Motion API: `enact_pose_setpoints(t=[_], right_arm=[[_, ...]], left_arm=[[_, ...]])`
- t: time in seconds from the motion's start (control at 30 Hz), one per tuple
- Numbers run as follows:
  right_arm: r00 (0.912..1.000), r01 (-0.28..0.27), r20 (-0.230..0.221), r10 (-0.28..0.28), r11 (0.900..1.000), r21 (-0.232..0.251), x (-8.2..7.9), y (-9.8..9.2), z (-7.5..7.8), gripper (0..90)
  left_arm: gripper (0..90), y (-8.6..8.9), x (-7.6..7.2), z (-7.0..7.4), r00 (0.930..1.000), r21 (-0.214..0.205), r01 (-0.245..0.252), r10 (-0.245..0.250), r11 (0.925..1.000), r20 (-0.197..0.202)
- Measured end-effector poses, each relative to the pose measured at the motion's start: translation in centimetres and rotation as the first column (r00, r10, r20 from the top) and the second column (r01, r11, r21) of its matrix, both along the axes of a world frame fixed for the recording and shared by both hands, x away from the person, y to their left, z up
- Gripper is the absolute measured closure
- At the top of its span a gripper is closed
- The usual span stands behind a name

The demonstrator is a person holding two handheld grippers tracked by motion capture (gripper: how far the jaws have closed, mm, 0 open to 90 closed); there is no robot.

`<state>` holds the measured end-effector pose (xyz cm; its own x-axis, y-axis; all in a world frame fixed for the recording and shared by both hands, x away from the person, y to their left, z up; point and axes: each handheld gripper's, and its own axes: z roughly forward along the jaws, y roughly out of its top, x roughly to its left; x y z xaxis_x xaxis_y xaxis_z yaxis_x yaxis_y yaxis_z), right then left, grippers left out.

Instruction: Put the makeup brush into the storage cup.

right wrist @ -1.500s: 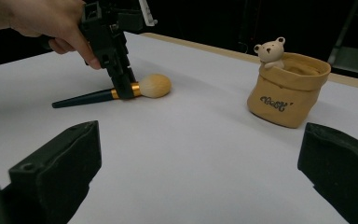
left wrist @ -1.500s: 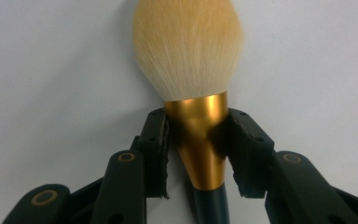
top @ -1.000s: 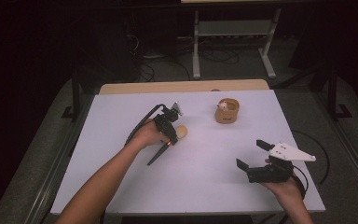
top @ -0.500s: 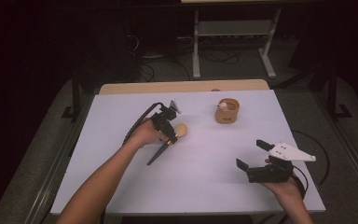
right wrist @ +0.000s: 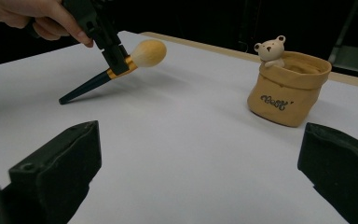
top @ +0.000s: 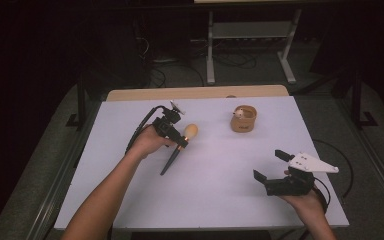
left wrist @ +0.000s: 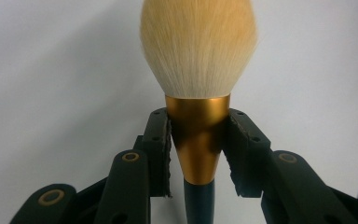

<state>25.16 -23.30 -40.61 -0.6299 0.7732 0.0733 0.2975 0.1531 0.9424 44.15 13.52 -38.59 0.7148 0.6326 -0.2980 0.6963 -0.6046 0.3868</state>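
Note:
A makeup brush (top: 191, 131) with a tan bristle head, gold ferrule and dark handle slants over the white table (top: 220, 200), head up and handle tip low by the surface. My left gripper (top: 181, 139) is shut on its ferrule. In the left gripper view both pads (left wrist: 158, 149) squeeze the ferrule of the brush (left wrist: 198, 51). A tan sack-shaped pot (top: 243, 120) with a small bear on its rim stands at the back right. My right gripper (top: 269, 165) hovers open near the front right, holding nothing. The right gripper view shows the brush (right wrist: 147, 52), the left gripper (right wrist: 114, 51) and the pot (right wrist: 286, 88).
A wooden strip (top: 195, 93) borders the table's far edge. Beyond it, a metal stand (top: 250, 35) and cables lie on the dark floor. Open white surface stretches between the brush, the pot and my right gripper.
My left gripper has raised the brush head a little and carried it slightly farther back, while the handle tip has stayed in place. The right gripper has not moved.

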Motion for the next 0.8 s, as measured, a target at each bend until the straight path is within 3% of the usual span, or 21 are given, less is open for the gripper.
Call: enact_pose_setpoints(t=[0.1, 0.23, 0.43, 0.57, 0.7, 0.8], right_arm=[[1.0000, 0.000, 0.000, 0.000, 1.0000, 0.000, 0.0, 0.0, 0.0, 0.0], [1.0000, -0.001, 0.001, 0.001, 1.0000, -0.002, 0.0, 0.0, 0.0, 0.0], [1.0000, 0.001, -0.001, -0.001, 1.0000, 0.001, 0.0, 0.0, 0.0, 0.0], [1.0000, -0.001, 0.001, 0.001, 1.0000, -0.001, 0.0, 0.0, 0.0, 0.0], [1.0000, -0.002, -0.002, 0.002, 1.0000, -0.003, 0.0, 0.0, -0.1, 0.0], [1.0000, -0.001, 0.001, 0.001, 1.0000, 0.000, 0.0, 0.0, 0.0, 0.0]], left_arm=[[63.1, 0.4, -0.3, 0.4, 0.9992, -0.016, 0.036, -0.035, 0.9992, 0.021], [63.1, 0.6, -1.2, 0.9, 0.9985, -0.093, 0.018, -0.013, 0.9955, 0.054], [63.2, 1.3, -2.2, 1.7, 0.9942, -0.152, 0.043, -0.027, 0.9875, 0.104], [63.2, 1.9, -2.9, 2.3, 0.9891, -0.196, 0.052, -0.023, 0.9792, 0.146], [63.3, 2.6, -3.5, 2.7, 0.9831, -0.253, 0.056, -0.009, 0.9658, 0.183], [63.2, 3.1, -3.9, 3.1, 0.9753, -0.274, 0.072, -0.010, 0.9589, 0.221]])
